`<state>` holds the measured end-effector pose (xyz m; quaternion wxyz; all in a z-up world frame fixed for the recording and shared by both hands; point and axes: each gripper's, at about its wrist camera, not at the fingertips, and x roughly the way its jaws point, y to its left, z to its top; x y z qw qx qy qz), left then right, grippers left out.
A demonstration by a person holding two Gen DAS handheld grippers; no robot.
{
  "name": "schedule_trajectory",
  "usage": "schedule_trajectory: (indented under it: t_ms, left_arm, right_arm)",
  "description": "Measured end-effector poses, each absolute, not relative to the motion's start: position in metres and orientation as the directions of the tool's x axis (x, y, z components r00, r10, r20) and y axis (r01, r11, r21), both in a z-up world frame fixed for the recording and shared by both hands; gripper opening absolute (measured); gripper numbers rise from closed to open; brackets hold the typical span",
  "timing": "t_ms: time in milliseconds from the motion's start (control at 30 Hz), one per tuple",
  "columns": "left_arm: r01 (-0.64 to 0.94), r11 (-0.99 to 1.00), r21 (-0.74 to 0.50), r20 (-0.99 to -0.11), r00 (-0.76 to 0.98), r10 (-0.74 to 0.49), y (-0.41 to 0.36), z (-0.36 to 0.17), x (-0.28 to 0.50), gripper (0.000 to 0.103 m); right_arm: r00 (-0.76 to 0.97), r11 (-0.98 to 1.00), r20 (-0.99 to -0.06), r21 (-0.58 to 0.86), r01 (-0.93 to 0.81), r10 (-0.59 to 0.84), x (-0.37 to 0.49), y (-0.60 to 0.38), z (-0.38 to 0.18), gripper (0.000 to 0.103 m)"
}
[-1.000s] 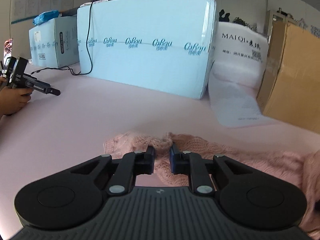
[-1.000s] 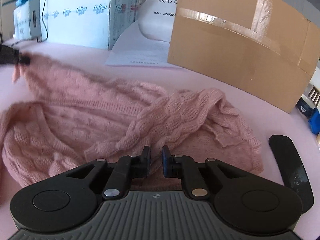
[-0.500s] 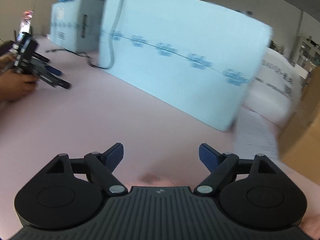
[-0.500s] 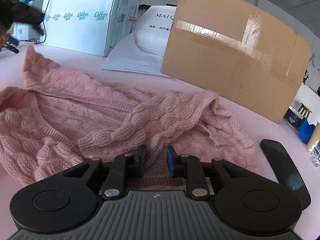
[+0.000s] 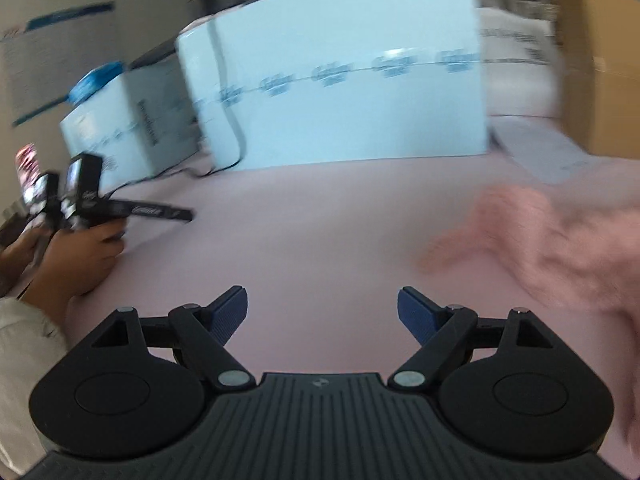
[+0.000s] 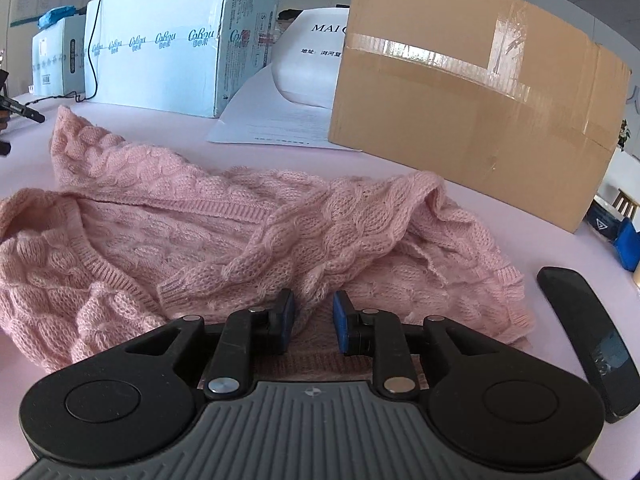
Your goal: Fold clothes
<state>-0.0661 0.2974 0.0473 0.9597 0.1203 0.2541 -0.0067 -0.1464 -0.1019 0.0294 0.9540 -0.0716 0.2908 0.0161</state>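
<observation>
A pink cable-knit sweater (image 6: pixel 240 220) lies rumpled on the pink table (image 5: pixel 300 220), one sleeve draped across its body. My right gripper (image 6: pixel 314 316) sits low at the sweater's near hem. Its jaws stand a little apart, with knit lying under and between the pads and no visible pinch. In the left wrist view the sweater (image 5: pixel 560 240) is a blurred pink mass at the right. My left gripper (image 5: pixel 322 312) is open wide over bare table to the left of it, with nothing between its fingers.
A light blue carton (image 6: pixel 160 48), a white bag (image 6: pixel 312 48), a printed sheet (image 6: pixel 272 120) and a taped cardboard box (image 6: pixel 472 112) line the back. A black curved object (image 6: pixel 588 332) lies at the right. Another person's hand (image 5: pixel 80 240) holds a black device (image 5: pixel 132 210) at the left.
My left gripper let go of the sweater's corner, opened wide and swung left away from it. The right jaws widened slightly and stayed at the hem.
</observation>
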Motion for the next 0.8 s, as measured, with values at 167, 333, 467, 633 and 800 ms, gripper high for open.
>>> schedule_trajectory:
  t_ms: [167, 333, 467, 633, 800]
  left_arm:
    - [0.166, 0.923, 0.346, -0.439, 0.898, 0.003, 0.266, 0.029, -0.072, 0.081]
    - [0.141, 0.822, 0.552, -0.355, 0.932, 0.078, 0.231, 0.010, -0.061, 0.072]
    - [0.105, 0.783, 0.613, -0.293, 0.951, 0.102, 0.219, 0.008, -0.056, 0.064]
    - [0.183, 0.816, 0.548, -0.288, 0.957, -0.021, 0.218, 0.020, -0.053, 0.065]
    - [0.368, 0.757, 0.540, -0.406, 0.902, -0.148, 0.209, 0.013, -0.044, 0.076]
  right_arm:
    - [0.831, 0.991, -0.557, -0.115, -0.072, -0.004, -0.147, -0.103, 0.029, 0.021]
    - [0.830, 0.994, -0.557, -0.082, -0.073, 0.015, -0.147, -0.108, 0.029, 0.021]
    - [0.832, 0.995, -0.555, -0.074, -0.071, 0.018, -0.148, -0.108, 0.029, 0.021]
    - [0.833, 0.994, -0.553, -0.087, -0.068, 0.009, -0.148, -0.106, 0.029, 0.021]
    - [0.831, 0.997, -0.554, 0.002, -0.071, 0.061, -0.147, -0.119, 0.030, 0.023]
